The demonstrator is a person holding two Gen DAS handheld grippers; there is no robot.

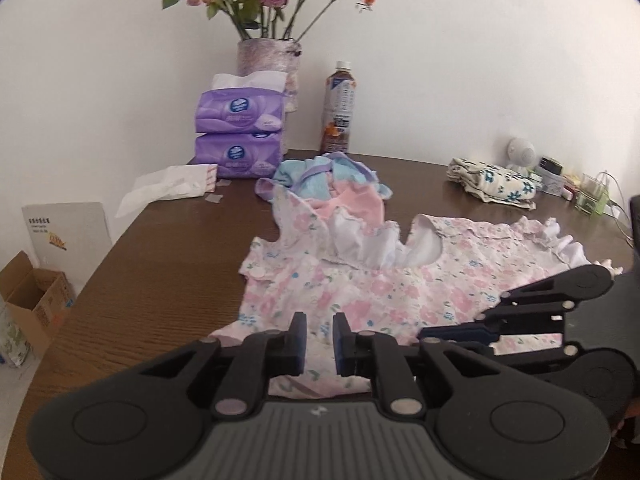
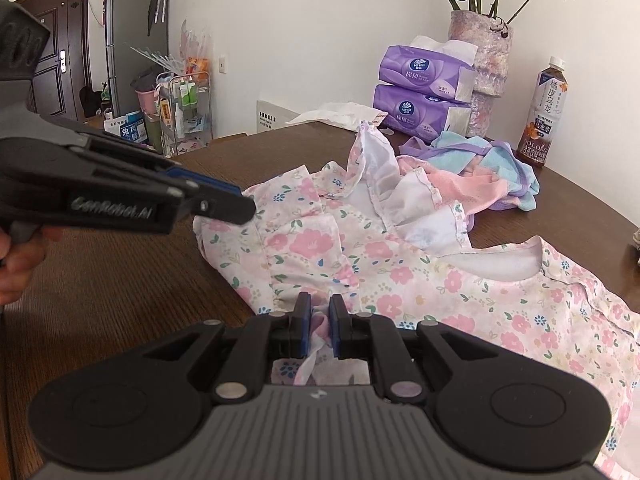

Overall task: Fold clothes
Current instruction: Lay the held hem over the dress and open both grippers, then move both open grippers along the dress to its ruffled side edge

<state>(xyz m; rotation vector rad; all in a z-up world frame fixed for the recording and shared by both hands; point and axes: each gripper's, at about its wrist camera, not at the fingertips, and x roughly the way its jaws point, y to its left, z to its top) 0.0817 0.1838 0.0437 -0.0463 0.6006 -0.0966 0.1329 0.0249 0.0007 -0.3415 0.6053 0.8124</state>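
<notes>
My right claw (image 2: 320,328) was pinched narrow on a fold of the floral dress's (image 2: 440,288) near hem. The dress lay flat on the counter (image 2: 120,280), its length running away from me toward the neckline. My left claw (image 1: 320,344) hovered slightly parted over the same hem, holding nothing that I could see. A pastel clothes pile (image 1: 340,184) crowded the far end.

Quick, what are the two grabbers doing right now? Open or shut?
Left gripper: jaws slightly apart over the pink floral cotton dress, holding nothing.
Right gripper: shut on the dress's fabric.
</notes>
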